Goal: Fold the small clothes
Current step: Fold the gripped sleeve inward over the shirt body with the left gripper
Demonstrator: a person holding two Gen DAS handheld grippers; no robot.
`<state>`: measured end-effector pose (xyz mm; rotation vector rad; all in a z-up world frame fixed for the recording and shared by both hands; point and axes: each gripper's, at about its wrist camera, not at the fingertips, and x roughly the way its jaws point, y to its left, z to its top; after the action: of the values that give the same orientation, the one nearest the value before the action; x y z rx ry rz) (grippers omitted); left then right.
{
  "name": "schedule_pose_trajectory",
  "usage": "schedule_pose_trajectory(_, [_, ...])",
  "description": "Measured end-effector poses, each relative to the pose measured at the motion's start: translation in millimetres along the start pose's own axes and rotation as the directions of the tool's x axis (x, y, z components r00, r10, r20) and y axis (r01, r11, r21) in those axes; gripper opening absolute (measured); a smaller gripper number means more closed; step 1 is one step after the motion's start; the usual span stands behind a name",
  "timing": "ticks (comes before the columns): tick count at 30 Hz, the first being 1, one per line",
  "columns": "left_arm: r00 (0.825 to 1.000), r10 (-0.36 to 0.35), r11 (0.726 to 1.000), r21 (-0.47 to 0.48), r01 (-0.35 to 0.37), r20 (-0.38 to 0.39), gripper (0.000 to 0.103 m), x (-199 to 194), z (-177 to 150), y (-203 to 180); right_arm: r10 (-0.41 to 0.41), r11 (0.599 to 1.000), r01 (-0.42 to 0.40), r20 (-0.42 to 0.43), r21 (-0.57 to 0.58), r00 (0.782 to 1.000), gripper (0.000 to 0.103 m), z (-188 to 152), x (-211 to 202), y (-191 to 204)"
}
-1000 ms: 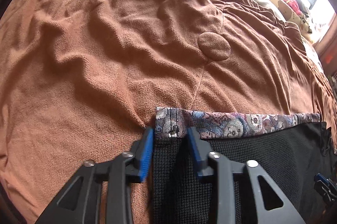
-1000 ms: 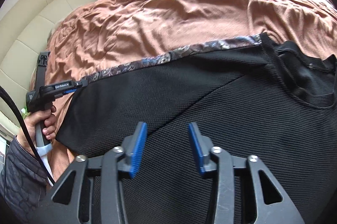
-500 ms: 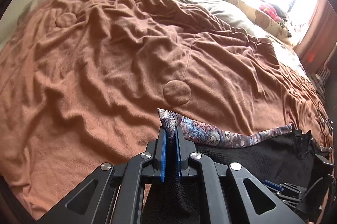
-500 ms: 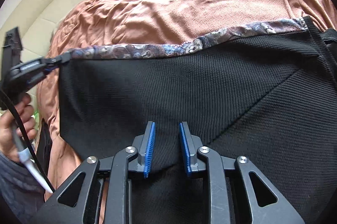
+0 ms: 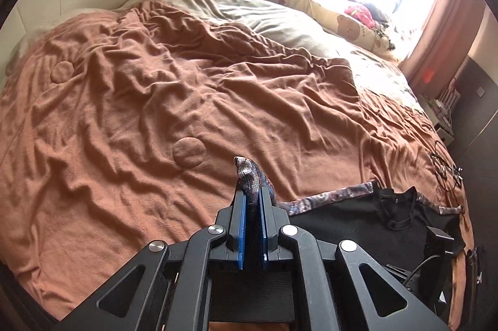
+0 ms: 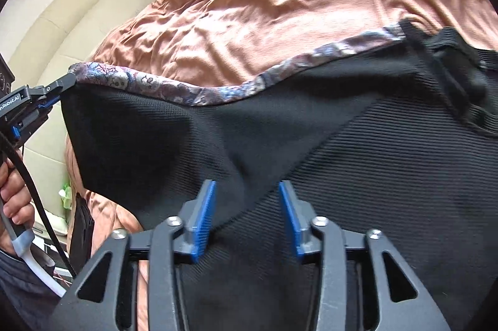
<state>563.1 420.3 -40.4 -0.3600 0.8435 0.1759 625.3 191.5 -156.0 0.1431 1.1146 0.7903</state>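
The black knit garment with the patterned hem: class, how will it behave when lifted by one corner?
Probably floppy: the black knit garment sags below the corner pinched by the left hand-held gripper. Likely light, since one pinch raises it. It may swing and crease.

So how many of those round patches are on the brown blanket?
2. One round patch lies just beyond the left gripper; the other patch sits far left near the headboard. Folds or the black garment may hide more.

Left gripper [image 5: 252, 200] clamped, right gripper [image 6: 247, 208] opening
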Motion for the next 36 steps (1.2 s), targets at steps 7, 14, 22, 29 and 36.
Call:
schedule_pose_trajectory(7, [0.998, -0.053, 0.997, 0.046, 0.054, -0.027, 0.008, 4.2, -9.3, -63.5, -0.042, 0.999, 0.039, 0.085, 0.035, 0.996, 0.053, -15.7, -62.6, -35.9])
schedule_pose_trajectory(14, [0.996, -0.079, 0.990, 0.111, 0.084, -0.051, 0.008, 5.3, -12.7, -130.1, -0.061, 0.995, 0.051, 0.112, 0.088, 0.992, 0.053, -30.6, -115.3, -73.0])
schedule_pose_trajectory(22, [0.989, -0.108, 0.979, 0.159, 0.124, -0.102, 0.008, 20.1, -23.4, -190.3, -0.063, 0.990, 0.045, 0.132, 0.133, 0.989, 0.053, -45.8, -157.3, -105.0])
schedule_pose_trajectory(29, [0.984, -0.107, 0.948, 0.283, 0.144, -0.143, 0.040, 22.1, -44.4, -225.0, -0.083, 0.986, 0.061, 0.141, 0.155, 0.986, 0.053, -58.7, -180.3, -126.7])
schedule_pose_trajectory(36, [0.992, -0.039, 0.977, 0.202, 0.063, -0.124, 0.049, 20.1, -51.4, -176.5, -0.070, 0.988, 0.049, 0.144, 0.147, 0.987, 0.071, -57.9, -177.6, -122.1])
